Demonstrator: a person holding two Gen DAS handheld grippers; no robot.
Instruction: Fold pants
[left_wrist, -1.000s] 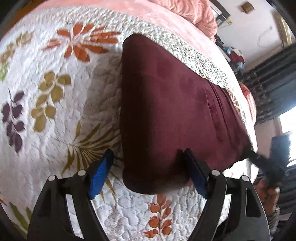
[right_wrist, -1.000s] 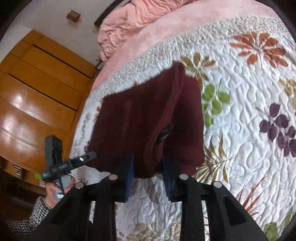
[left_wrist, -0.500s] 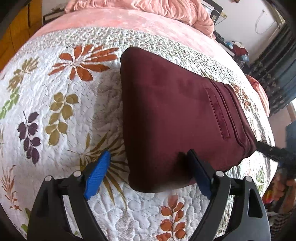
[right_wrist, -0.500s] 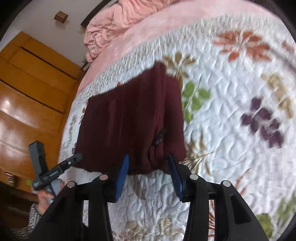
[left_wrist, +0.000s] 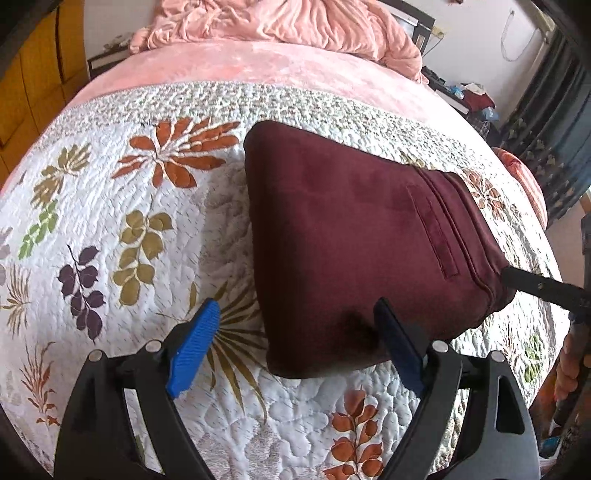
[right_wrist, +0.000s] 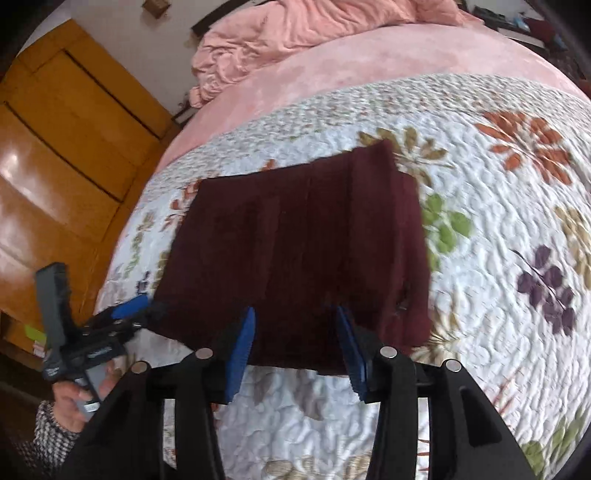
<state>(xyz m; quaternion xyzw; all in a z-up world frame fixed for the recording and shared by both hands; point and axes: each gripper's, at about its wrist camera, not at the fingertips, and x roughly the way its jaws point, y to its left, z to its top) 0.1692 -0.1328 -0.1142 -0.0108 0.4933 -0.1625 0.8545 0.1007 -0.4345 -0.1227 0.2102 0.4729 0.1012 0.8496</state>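
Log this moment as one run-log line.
pants: folded on quilt | left gripper: open | right gripper: open, straddling pants edge

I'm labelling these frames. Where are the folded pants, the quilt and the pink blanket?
folded pants (left_wrist: 351, 229), left wrist view, top face.
quilt (left_wrist: 110, 258), left wrist view, bare floral part.
pink blanket (right_wrist: 295, 33), right wrist view, crumpled heap.

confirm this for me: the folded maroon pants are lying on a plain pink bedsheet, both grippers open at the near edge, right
Not quite. The folded maroon pants lie on a white floral quilt, as the left wrist view shows; the pink bedding is farther back. The left gripper and right gripper are indeed open at the near edge.
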